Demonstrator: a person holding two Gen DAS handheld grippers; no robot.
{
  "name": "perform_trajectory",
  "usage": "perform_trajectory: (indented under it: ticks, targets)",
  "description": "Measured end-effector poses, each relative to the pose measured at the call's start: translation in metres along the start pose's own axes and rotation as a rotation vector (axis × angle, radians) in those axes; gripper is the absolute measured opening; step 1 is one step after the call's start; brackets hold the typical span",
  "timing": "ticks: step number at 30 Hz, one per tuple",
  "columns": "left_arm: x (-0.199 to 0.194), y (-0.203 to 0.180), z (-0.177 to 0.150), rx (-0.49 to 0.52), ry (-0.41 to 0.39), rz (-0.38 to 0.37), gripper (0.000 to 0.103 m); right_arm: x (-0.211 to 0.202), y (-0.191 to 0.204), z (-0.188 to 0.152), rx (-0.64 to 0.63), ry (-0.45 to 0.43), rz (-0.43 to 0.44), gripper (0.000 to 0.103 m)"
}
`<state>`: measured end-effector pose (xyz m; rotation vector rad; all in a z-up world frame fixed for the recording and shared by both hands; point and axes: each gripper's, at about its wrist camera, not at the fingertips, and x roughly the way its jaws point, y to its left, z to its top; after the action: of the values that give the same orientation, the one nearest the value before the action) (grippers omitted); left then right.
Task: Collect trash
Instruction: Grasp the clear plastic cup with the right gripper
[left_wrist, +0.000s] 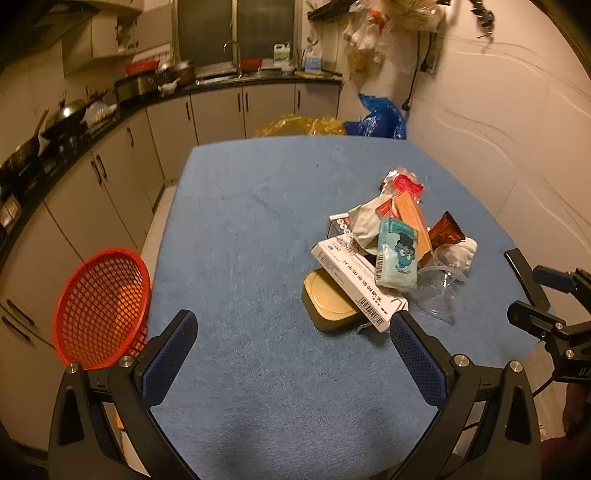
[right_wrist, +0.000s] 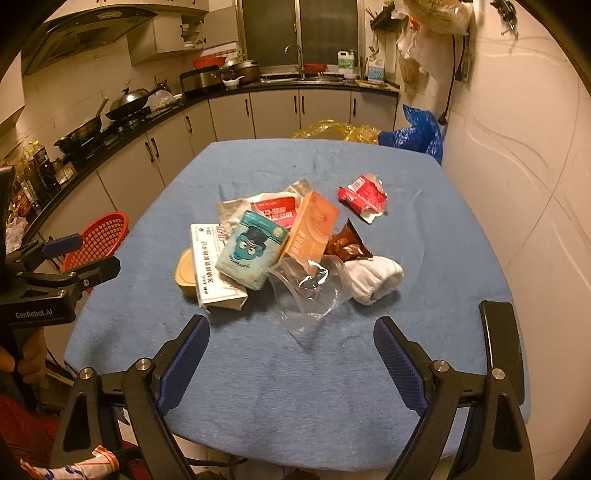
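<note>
Left gripper: the left gripper (left_wrist: 293, 347) hovered over the near part of the blue-covered table (left_wrist: 240, 229), fingers spread wide and holding nothing.
Right gripper: the right gripper (right_wrist: 291, 349) hung over the near edge of the table, fingers likewise wide apart and empty.
Trash pile: the trash lay heaped toward the middle of the surface, ahead of both grippers and touching neither; from the left wrist view it sat just beyond the right finger.
Clear plastic cup: the crumpled clear plastic cup (right_wrist: 310, 291) was the nearest piece to the right gripper, straight ahead between its fingers.
White box: the white box (left_wrist: 354, 284) with a barcode rested on a tan tin (left_wrist: 328, 299), its corner just beside the left gripper's right fingertip.
Teal packet: the teal packet (right_wrist: 251, 254) leaned on the white box.
Orange carton: the orange carton (right_wrist: 312, 229) stood tilted behind it.
White sock: the white sock (right_wrist: 373, 280) lay right of the cup.
Red wrapper: the red wrapper (right_wrist: 364, 197) lay apart, toward the far side.
Red basket: the red basket (left_wrist: 99, 306) stood tilted at the table's left edge.
</note>
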<state>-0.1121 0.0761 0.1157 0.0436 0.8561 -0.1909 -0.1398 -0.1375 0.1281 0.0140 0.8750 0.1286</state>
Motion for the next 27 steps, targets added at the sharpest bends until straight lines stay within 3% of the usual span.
perform_trajectory:
  ticks: [7,12,15,18,19,20,21,27]
  targets:
    - [0.034,0.0,0.012,-0.075,0.121,-0.062,0.103,0.037,-0.012,0.006,0.008,0.064,0.007,0.082]
    - [0.052,-0.001,0.017,-0.111,0.167,-0.057,0.102,0.068,-0.01,0.014,-0.038,0.098,-0.006,0.079]
    - [0.06,-0.003,0.02,-0.128,0.186,-0.06,0.101,0.084,-0.007,0.015,-0.068,0.125,-0.014,0.073]
    - [0.066,-0.006,0.022,-0.125,0.196,-0.06,0.1,0.095,-0.011,0.015,-0.081,0.15,-0.036,0.051]
    - [0.069,-0.008,0.023,-0.124,0.2,-0.058,0.1,0.097,-0.015,0.015,-0.064,0.163,-0.028,0.04]
    - [0.071,-0.009,0.024,-0.124,0.203,-0.06,0.1,0.098,-0.02,0.015,-0.043,0.173,-0.021,0.019]
    - [0.074,-0.01,0.025,-0.125,0.207,-0.061,0.099,0.098,-0.025,0.014,-0.025,0.181,-0.011,0.01]
    - [0.09,-0.015,0.032,-0.128,0.224,-0.057,0.093,0.083,-0.041,0.008,0.009,0.159,0.007,0.007]
